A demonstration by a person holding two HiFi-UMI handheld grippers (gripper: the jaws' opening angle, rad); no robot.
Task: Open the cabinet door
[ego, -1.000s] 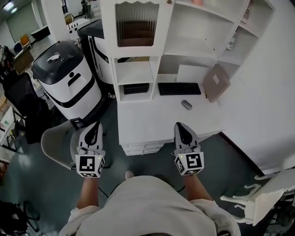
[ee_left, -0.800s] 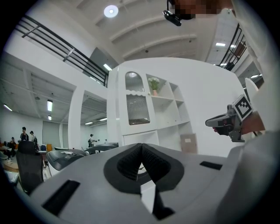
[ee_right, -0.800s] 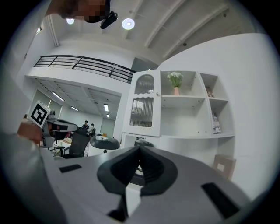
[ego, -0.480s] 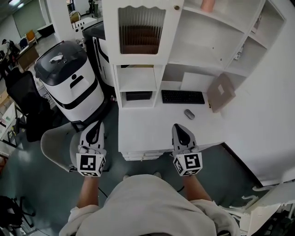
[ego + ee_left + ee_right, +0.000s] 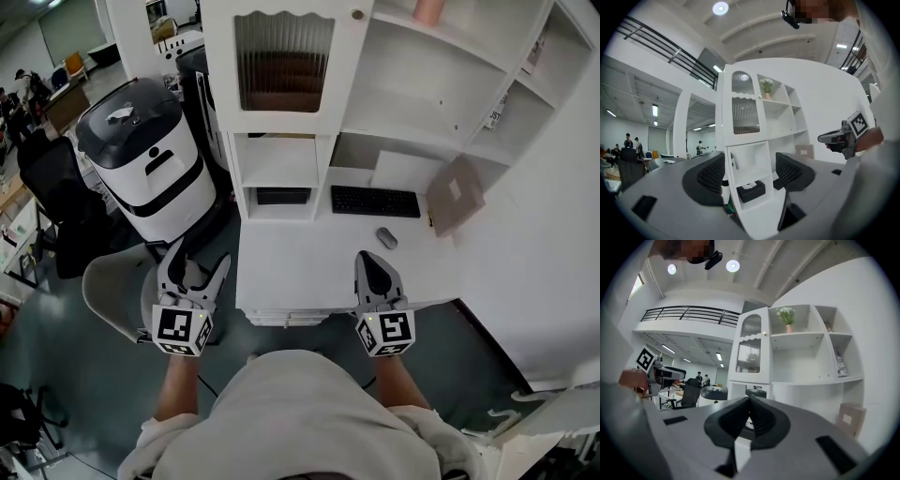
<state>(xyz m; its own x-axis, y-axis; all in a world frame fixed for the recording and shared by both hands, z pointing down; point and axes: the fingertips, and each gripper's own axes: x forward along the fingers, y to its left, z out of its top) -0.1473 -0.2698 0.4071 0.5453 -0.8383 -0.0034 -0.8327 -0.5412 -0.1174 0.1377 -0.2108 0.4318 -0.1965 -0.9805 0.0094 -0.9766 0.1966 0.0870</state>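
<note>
A white desk and shelf unit (image 5: 309,258) fills the head view from the centre to 2 o'clock. Its cabinet door (image 5: 284,66), white with a ribbed glass panel, stands closed at 12 o'clock. At 8 o'clock the left gripper (image 5: 197,255) points level toward the unit; its jaws have just been opening and now stand wide, with nothing between them. At 4 o'clock the right gripper (image 5: 372,265) points level too, its jaws pressed together and empty. Both are well short of the door. The small round knob (image 5: 357,14) sits at the door's top right corner. Such a small knob could slip from the pads, and a door swinging outward might strike the other gripper.
</note>
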